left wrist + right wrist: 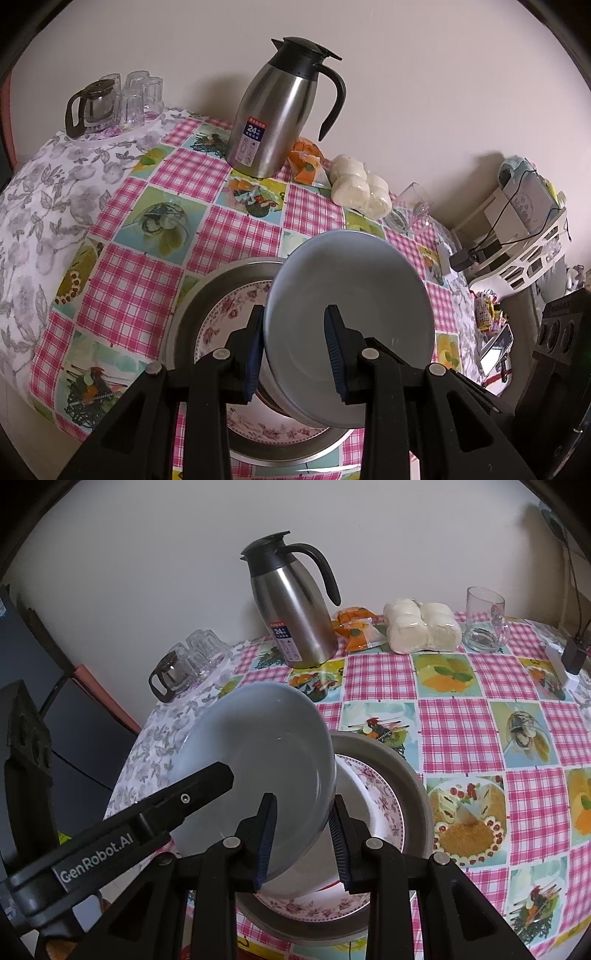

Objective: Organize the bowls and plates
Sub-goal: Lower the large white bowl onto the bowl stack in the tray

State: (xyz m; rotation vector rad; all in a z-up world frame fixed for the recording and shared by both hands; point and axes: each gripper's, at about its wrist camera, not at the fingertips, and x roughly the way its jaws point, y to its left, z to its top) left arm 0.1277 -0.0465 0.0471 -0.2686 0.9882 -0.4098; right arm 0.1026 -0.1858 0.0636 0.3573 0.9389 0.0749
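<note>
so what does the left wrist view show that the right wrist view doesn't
Only the left wrist view: a white rack with a cable beside the table. Only the right wrist view: the left gripper seen from the side, marked GenRobot.AI. Both: the pale bowl gripped by its rim over the floral plate in the metal pan, and the steel jug.

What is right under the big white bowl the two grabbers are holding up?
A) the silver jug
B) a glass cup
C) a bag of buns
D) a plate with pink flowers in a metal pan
D: the white bowl, gripped at its rim by the left gripper and the right gripper, hangs tilted over the flowered plate, which lies inside the metal pan.
</note>
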